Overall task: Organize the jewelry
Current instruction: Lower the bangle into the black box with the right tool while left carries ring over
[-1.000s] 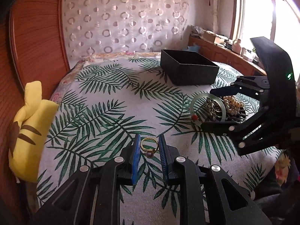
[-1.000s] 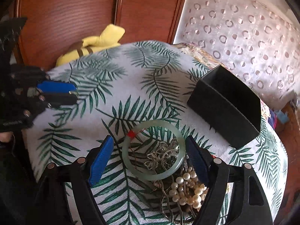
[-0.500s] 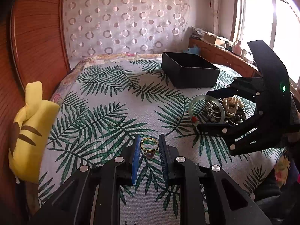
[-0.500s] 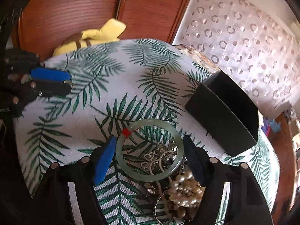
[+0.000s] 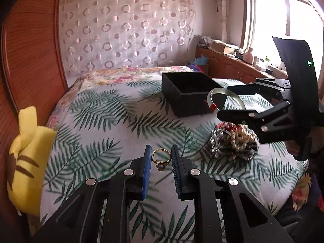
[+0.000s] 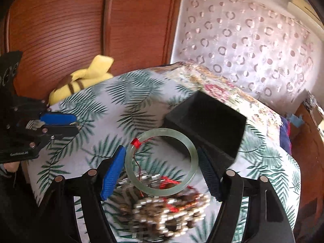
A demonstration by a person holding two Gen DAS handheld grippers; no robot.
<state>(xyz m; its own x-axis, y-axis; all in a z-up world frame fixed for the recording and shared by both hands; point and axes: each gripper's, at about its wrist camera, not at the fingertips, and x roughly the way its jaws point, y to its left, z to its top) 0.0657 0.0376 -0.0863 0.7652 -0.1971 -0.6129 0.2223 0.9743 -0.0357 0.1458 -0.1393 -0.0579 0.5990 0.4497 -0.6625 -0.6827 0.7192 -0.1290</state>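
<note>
Black box (image 5: pixel 188 95) sits open, its visible interior bare.

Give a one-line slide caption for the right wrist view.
Right gripper lifts a jade bangle above the jewelry pile, black box just ahead on the leaf-print bedspread.

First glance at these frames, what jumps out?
The right gripper holds a green bangle in the air above the jewelry pile, near the black box. The left gripper pinches a gold ring over the leaf-print bedspread.
</note>
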